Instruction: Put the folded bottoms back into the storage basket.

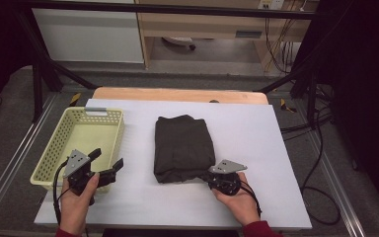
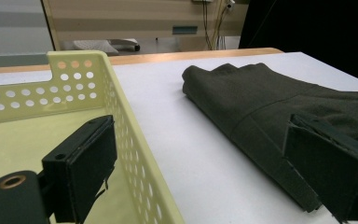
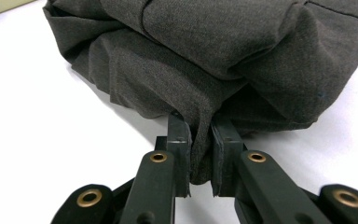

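Note:
A folded dark grey-brown garment [image 1: 183, 147] lies in the middle of the white table top. My right gripper [image 1: 212, 178] sits at its near right corner, and in the right gripper view [image 3: 200, 154] both pads pinch a fold of the garment's [image 3: 205, 56] cloth between them. My left gripper [image 1: 109, 162] hovers open over the near right corner of a pale yellow perforated basket [image 1: 59, 148]. In the left gripper view [image 2: 205, 172] its jaws stand wide apart with nothing between them, one over the basket [image 2: 135, 154], one in front of the garment [image 2: 270, 98].
The white table top [image 1: 256, 148] has bare room right of the garment and along the near edge. A wooden strip [image 1: 177, 94] borders its far side. Black frame bars and cables run around the table on the floor.

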{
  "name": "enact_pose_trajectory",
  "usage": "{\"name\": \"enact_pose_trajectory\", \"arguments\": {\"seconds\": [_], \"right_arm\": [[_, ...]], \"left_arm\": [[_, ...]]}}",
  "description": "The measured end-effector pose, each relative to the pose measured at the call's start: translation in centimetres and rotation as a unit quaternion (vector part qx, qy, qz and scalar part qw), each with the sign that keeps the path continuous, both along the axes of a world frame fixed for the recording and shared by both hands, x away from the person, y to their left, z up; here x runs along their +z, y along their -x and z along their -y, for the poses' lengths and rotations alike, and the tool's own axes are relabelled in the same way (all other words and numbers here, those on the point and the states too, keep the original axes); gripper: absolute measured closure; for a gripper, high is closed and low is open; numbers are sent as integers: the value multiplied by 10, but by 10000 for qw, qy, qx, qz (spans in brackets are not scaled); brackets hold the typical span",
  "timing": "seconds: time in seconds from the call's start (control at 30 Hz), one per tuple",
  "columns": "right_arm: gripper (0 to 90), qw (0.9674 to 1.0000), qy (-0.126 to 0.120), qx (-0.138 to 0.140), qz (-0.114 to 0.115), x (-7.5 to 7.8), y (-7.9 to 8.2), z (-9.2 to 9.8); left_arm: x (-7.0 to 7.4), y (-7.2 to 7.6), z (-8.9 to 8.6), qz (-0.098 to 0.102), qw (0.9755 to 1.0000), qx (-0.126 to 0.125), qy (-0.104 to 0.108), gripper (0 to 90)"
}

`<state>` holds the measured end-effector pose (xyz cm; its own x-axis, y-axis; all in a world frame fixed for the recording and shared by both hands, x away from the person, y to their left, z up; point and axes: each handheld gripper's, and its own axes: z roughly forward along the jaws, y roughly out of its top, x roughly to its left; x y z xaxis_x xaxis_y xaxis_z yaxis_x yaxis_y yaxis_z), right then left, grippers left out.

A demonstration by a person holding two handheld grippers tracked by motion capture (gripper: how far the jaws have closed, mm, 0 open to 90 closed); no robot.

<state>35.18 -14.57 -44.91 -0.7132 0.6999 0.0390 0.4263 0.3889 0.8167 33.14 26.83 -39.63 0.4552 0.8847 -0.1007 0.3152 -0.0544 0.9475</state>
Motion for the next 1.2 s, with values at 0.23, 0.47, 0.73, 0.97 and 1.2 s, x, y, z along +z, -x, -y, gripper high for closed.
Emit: {"name": "enact_pose_trajectory", "arguments": {"seconds": [0.23,0.47,0.73,0.97,1.2], "right_arm": [[818,9999,7,85,-61,6,14,0],[818,9998,2,112,-137,10,25,2],[818,9997,34,191,-172,10,48,-1],[817,9997,20,129,-205,9,46,5],[813,9995,22,197,-237,9,46,5]], "left_arm": [[2,3,2,81,10000,-26,-43,98],[4,6,3,91,9999,-67,-30,98],[6,11,6,140,9998,-105,-12,97],[5,15,7,127,9998,-140,0,95],[4,15,8,176,9997,-144,3,91]]}}
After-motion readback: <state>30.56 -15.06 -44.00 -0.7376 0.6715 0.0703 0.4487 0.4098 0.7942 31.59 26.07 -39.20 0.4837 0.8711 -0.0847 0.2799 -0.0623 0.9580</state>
